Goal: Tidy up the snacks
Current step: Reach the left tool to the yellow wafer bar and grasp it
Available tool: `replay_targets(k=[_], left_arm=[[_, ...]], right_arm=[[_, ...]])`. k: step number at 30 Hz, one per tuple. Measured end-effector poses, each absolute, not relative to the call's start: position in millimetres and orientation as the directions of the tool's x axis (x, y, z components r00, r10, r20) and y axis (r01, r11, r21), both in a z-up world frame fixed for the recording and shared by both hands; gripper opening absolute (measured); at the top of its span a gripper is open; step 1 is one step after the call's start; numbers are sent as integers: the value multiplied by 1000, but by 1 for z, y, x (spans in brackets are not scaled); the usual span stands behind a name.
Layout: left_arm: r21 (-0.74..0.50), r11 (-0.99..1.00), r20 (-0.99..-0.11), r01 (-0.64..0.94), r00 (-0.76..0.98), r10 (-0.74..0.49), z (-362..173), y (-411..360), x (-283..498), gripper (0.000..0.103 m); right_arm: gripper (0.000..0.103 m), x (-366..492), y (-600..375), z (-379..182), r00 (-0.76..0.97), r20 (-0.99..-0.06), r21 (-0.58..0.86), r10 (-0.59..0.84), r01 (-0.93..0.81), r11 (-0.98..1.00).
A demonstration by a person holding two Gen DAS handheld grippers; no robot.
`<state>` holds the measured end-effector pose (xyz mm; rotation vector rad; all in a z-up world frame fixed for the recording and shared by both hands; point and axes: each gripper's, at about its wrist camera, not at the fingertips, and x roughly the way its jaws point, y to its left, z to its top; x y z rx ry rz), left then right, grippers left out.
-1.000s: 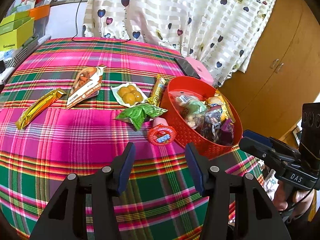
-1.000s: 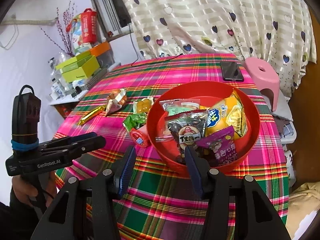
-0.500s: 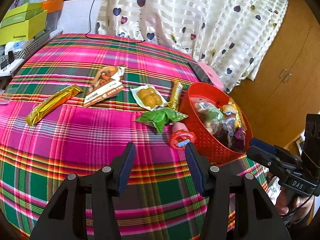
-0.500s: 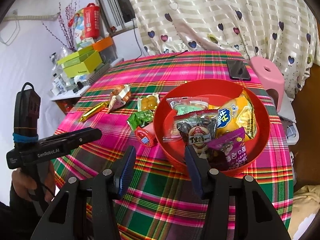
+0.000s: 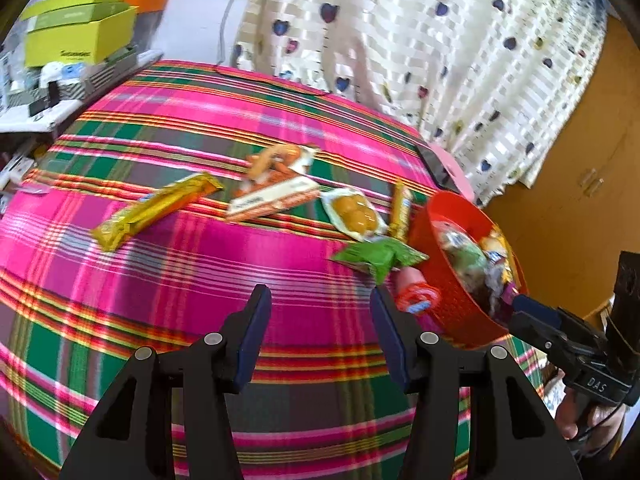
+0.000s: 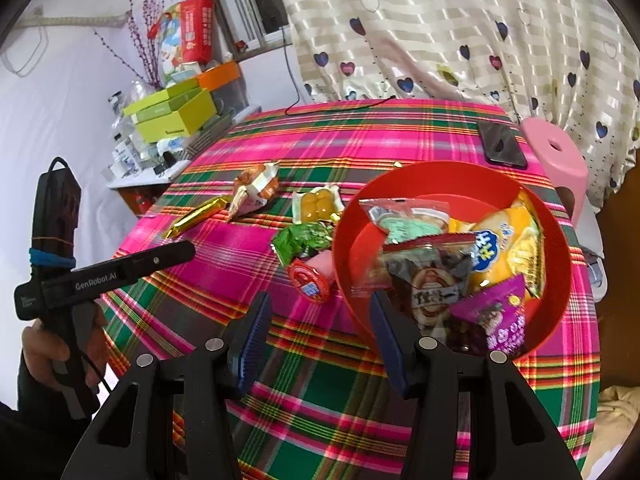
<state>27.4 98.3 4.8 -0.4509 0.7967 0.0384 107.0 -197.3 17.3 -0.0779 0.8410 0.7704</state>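
Looking down both cameras, I have the left gripper [image 5: 318,334] and the right gripper [image 6: 318,338] released, jaws apart with nothing between them, both hanging over the plaid desk [image 5: 168,280]. Loose snacks lie on the cloth: in the left view a gold bar [image 5: 154,210] at about ten o'clock from my fingertips, an orange packet [image 5: 276,188] near twelve, a clear pack of yellow sweets [image 5: 354,214] at one, a green wrapper [image 5: 378,258] closer in at one to two, and a small round red-lidded cup [image 5: 416,298] lying on its side, touching the red basket [image 5: 452,316]. I judge them all light. The film wrappers will be crinkly, slippery and soft, so I would pinch each across its flat middle or a sealed end, gently. The gold bar looks stiffer; across its narrow width should do. The cup is rigid and may roll; I would take it across its body. In the right view the basket already holds several packets: a mint-green one, a yellow one, a dark one and a purple one [image 6: 496,316], heaped loosely with room left.
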Motion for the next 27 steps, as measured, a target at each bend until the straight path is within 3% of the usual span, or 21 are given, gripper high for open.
replay_targets(k=[12, 19, 27], left_arm=[[-329, 899, -718, -289, 695, -40, -5, 138, 26, 53], [-224, 916, -711, -334, 699, 81, -4, 171, 37, 53], [-106, 949, -738, -297, 664, 125, -21, 200, 69, 53]], right_arm=[[49, 114, -167, 12, 381, -712, 223, 590, -674, 704], [49, 117, -153, 10, 369, -719, 217, 589, -686, 695], [49, 119, -136, 7, 361, -735, 199, 574, -695, 691]])
